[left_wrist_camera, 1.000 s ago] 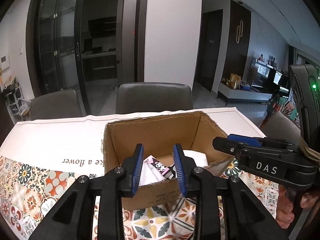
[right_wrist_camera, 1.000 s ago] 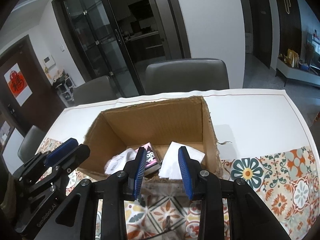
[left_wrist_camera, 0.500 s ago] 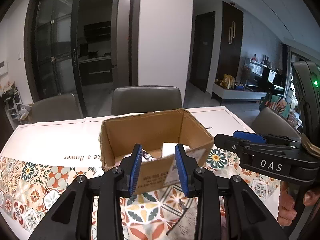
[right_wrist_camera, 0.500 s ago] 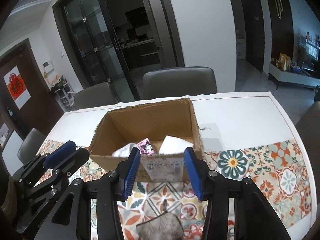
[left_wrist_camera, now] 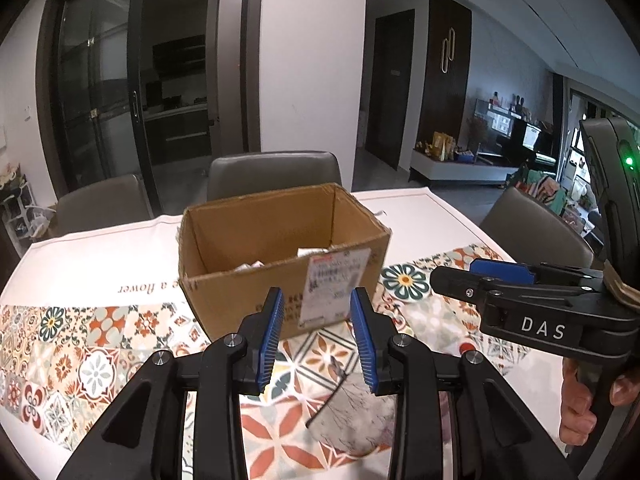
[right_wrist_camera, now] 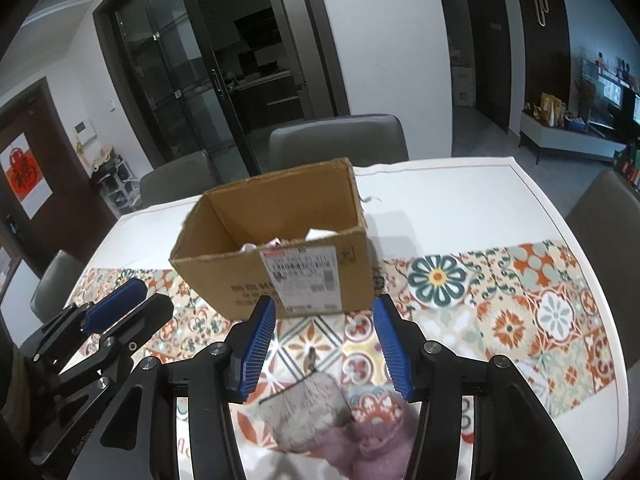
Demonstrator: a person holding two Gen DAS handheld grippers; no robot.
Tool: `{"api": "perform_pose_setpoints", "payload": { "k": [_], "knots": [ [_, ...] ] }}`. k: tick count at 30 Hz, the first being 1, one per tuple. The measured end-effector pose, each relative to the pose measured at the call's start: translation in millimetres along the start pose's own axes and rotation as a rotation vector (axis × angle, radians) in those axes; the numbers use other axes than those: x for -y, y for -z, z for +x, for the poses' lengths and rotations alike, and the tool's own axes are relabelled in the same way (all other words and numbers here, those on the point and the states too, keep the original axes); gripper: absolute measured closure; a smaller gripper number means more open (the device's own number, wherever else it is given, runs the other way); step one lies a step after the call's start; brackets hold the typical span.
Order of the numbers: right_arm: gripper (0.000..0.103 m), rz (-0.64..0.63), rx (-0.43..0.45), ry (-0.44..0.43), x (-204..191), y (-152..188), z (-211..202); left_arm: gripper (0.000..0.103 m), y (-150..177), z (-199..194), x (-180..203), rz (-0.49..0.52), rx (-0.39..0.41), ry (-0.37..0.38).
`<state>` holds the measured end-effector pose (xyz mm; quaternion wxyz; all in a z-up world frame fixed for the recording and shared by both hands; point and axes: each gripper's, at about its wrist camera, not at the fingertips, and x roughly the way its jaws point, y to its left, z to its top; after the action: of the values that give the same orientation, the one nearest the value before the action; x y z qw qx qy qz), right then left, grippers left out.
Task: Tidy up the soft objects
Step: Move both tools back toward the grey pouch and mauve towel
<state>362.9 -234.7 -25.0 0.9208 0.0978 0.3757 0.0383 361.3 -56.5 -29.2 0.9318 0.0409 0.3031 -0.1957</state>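
The cardboard box (right_wrist_camera: 280,248) stands on the worktop (right_wrist_camera: 460,216), on the far edge of the patterned cloth (right_wrist_camera: 520,312). Its top is open, and some white and pink soft things (right_wrist_camera: 276,242) lie inside, mostly hidden by the front wall.

In front of the box, on the cloth, lies a small grey pouch (right_wrist_camera: 308,412) with a branch pattern, and a mauve soft thing (right_wrist_camera: 368,440) touches it on the right.

The right tool (right_wrist_camera: 324,344) is above the pouch. Its jaws have just been opening, now moderately wide, and nothing is between them.

The left tool (left_wrist_camera: 318,340) has narrow jaws and holds nothing; the pouch (left_wrist_camera: 352,412) lies below it, apart from the blue pads (left_wrist_camera: 270,340).
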Motion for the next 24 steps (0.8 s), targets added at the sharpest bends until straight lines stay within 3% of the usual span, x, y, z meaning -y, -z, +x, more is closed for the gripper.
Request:
{"api": "perform_pose_setpoints", "payload": {
  "k": [24],
  "knots": [
    [0.040,0.043,-0.171,0.066,23.1,77.6,-2.4,0.065,65.4,-1.8,26.5,0.063,-0.154,0.020]
  ]
}}
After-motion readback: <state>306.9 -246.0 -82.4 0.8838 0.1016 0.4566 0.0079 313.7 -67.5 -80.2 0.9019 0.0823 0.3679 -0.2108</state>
